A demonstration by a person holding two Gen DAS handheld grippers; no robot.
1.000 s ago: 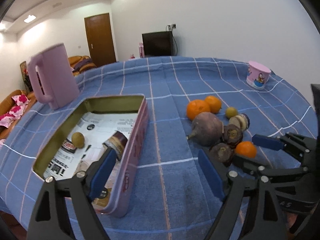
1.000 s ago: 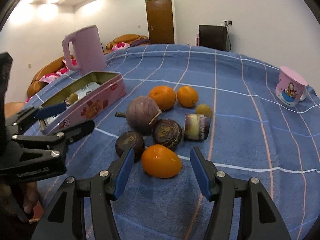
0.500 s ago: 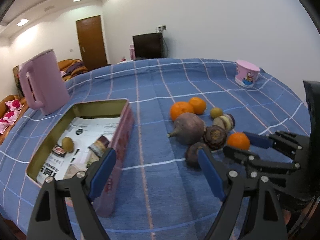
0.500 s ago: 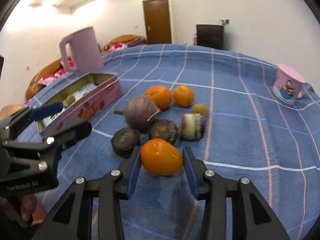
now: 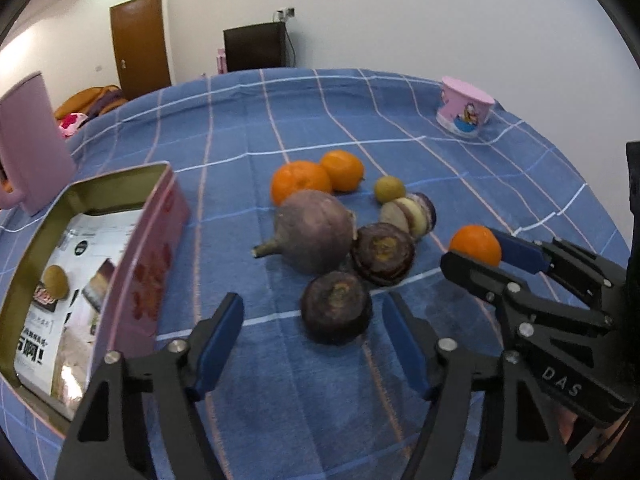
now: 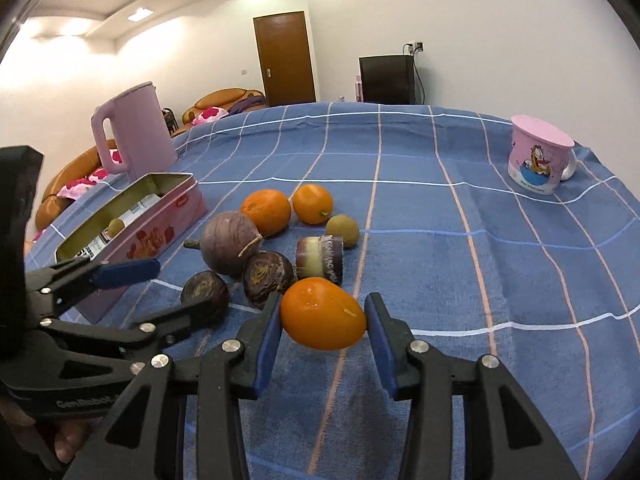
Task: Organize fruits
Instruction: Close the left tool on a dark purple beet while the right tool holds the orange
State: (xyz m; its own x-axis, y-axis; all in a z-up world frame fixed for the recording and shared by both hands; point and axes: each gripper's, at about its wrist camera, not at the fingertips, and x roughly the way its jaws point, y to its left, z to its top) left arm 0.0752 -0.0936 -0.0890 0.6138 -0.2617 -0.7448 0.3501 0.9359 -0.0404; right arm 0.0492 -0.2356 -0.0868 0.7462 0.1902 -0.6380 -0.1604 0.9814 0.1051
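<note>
Right claw (image 6: pixel 323 322) now clamps orange (image 6: pixel 322 313), lifted

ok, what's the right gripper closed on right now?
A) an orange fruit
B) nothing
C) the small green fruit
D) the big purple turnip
A: in the right wrist view both blue pads of the right gripper press on the sides of the orange fruit, which sits in front of the dark fruits on the blue tablecloth.

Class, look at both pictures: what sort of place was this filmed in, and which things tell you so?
Probably a home living room: an orange sofa with cushions, a wooden door and a dark cabinet stand behind a table under a blue checked cloth.
</note>
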